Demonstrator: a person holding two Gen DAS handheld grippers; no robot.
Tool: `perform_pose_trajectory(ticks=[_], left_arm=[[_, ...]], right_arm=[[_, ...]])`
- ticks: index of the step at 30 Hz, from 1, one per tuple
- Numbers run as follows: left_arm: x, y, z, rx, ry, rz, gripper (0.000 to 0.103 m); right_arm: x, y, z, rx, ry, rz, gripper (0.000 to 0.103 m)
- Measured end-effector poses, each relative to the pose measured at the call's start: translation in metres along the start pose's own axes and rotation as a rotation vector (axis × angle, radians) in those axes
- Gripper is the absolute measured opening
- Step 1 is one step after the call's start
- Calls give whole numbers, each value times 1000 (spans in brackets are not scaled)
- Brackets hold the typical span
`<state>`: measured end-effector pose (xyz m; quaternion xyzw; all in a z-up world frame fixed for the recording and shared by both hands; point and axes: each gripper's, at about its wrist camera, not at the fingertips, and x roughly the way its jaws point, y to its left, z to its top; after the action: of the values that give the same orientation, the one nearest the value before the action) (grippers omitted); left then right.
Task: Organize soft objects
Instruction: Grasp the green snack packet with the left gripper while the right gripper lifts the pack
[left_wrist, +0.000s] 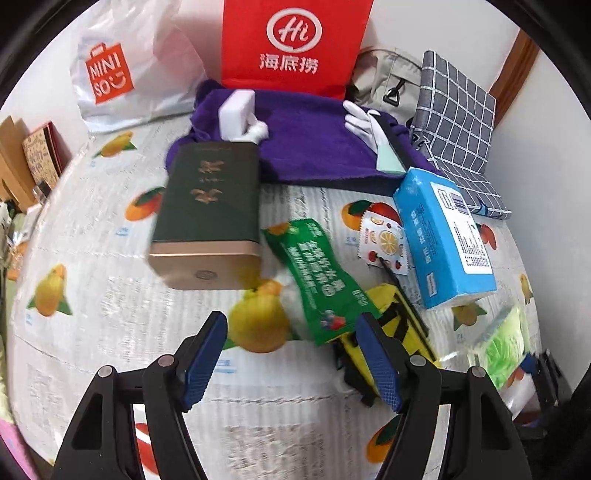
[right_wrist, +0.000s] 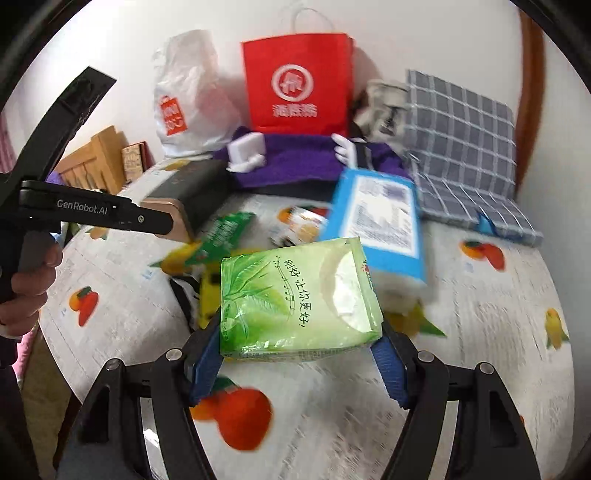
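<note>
My right gripper (right_wrist: 297, 341) is shut on a light green tissue pack (right_wrist: 299, 299) and holds it above the fruit-print table; the pack also shows at the right edge of the left wrist view (left_wrist: 504, 345). My left gripper (left_wrist: 291, 332) is open and empty, low over the table. Just ahead of it lie a green snack pouch (left_wrist: 314, 273) and a yellow-and-black folded item (left_wrist: 391, 321). A blue tissue pack (left_wrist: 441, 236) (right_wrist: 380, 225) lies further right. A purple towel (left_wrist: 314, 144) (right_wrist: 295, 155) lies at the back.
A dark green tin (left_wrist: 208, 210) lies left of the pouch. A red paper bag (left_wrist: 293, 44), a white Miniso bag (left_wrist: 118, 70) and a grey checked cushion (left_wrist: 458, 125) stand along the wall. A white block (left_wrist: 236, 114) and a white glove (left_wrist: 364, 125) rest on the towel.
</note>
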<state>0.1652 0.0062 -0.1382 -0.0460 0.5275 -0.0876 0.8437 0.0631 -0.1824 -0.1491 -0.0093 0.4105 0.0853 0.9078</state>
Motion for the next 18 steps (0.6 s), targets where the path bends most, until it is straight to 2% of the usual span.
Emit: perform_pose_trajectory(ticks=[8,14,18], left_arm=[[35,-6,16,-126,1,-4,71],[59,-10,27,-193,4,17,71],[75,-10,32,-236,34,31,69]], right_arm=[[11,-42,-24,90,61,2,72],[21,-54,-33,119,69,25,72],[30,-56,-37,122,82,30,72]])
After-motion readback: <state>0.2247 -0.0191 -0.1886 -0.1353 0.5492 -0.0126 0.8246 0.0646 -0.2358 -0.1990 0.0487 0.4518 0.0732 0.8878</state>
